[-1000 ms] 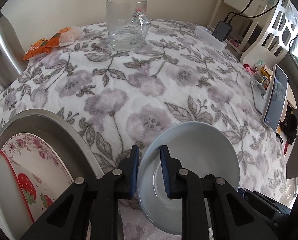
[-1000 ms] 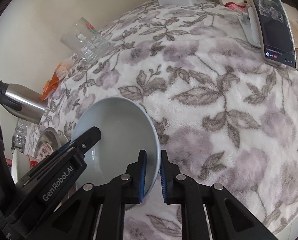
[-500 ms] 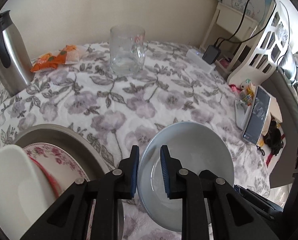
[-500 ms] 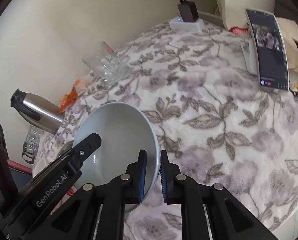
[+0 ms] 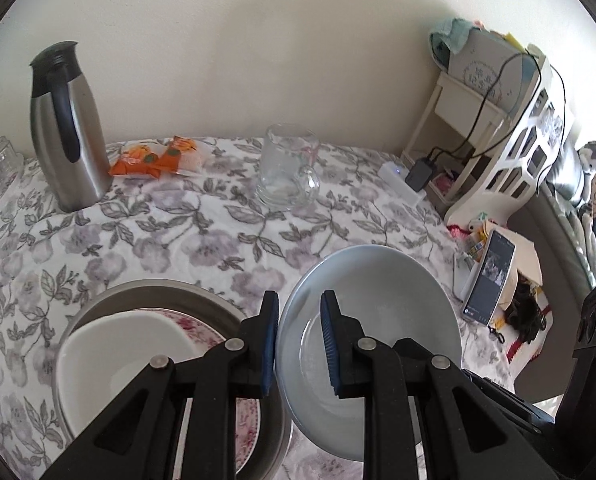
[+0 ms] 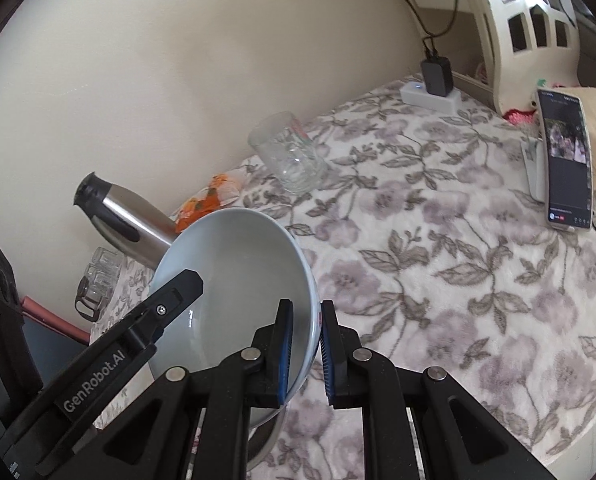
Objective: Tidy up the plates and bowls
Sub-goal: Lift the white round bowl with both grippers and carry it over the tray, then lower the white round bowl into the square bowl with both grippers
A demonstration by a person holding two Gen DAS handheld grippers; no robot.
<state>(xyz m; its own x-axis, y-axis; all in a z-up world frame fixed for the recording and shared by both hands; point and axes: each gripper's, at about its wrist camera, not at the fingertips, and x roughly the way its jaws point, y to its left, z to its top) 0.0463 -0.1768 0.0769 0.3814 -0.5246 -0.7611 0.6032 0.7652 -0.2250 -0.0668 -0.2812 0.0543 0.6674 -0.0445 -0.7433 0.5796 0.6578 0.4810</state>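
A pale blue bowl [image 5: 377,320] hangs above the flowered tablecloth, held from both sides. My left gripper [image 5: 298,340] is shut on its left rim, my right gripper [image 6: 305,350] on the opposite rim of the same bowl [image 6: 234,280]. Down to the left a metal basin [image 5: 170,290] holds a white bowl [image 5: 118,356] lying on a rose-patterned plate [image 5: 202,330]. In the right wrist view the left gripper's finger [image 6: 146,320] reaches into the bowl.
A steel thermos jug [image 5: 68,128], an orange snack packet [image 5: 154,158] and a glass mug [image 5: 288,168] stand at the back of the table. A phone on a stand [image 5: 489,276] is at the right edge, with a white power strip [image 5: 397,182] and shelf behind it.
Both grippers have lifted the blue bowl up off the table. The views now look from higher, so the wall, thermos and white bowl in the basin have come into sight.
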